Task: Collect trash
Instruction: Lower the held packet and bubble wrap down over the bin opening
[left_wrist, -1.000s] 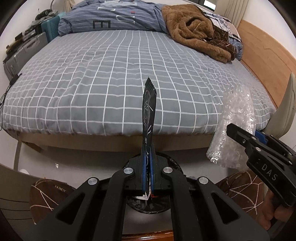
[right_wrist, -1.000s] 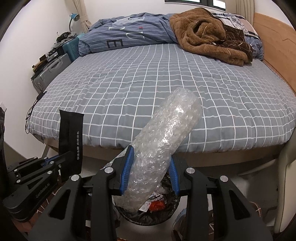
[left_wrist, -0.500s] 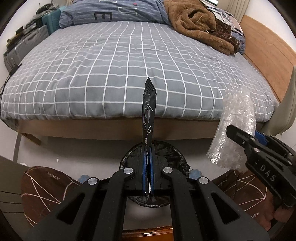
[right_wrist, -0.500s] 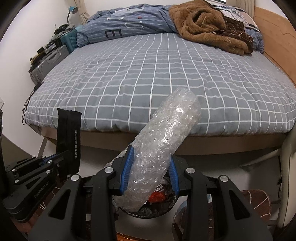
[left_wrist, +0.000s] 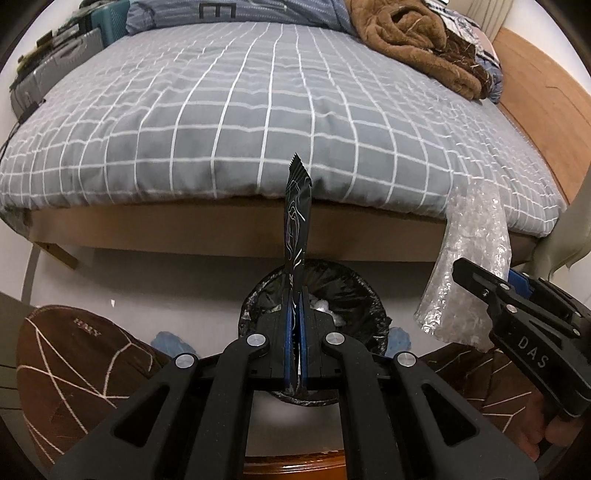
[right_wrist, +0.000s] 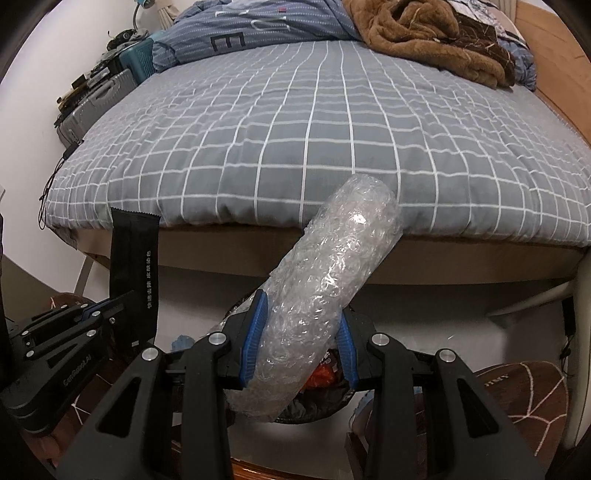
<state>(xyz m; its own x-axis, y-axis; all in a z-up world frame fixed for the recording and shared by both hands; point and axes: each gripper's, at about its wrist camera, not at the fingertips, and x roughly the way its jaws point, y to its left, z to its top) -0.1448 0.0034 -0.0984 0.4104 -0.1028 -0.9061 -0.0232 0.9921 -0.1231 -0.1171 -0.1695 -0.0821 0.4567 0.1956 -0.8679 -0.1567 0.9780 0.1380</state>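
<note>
Left wrist view: your left gripper (left_wrist: 294, 354) is clamped tight on the black wrapper (left_wrist: 296, 236), poised above the bin (left_wrist: 373, 314). Right wrist view: your right gripper (right_wrist: 298, 345) squeezes the bubble wrap roll (right_wrist: 328, 288) over that bin (right_wrist: 317, 410). Both pieces remain to drop.

Low in the frame, the bin (left_wrist: 314, 295) mouth lies open below. The bed (left_wrist: 258, 110) frame closes off the upper side, slippered feet (left_wrist: 74, 369) flank it left and right, and bare floor (left_wrist: 166, 280) runs between.

Both wrist views tilt down (close) over the bin (left_wrist: 314, 295)
</note>
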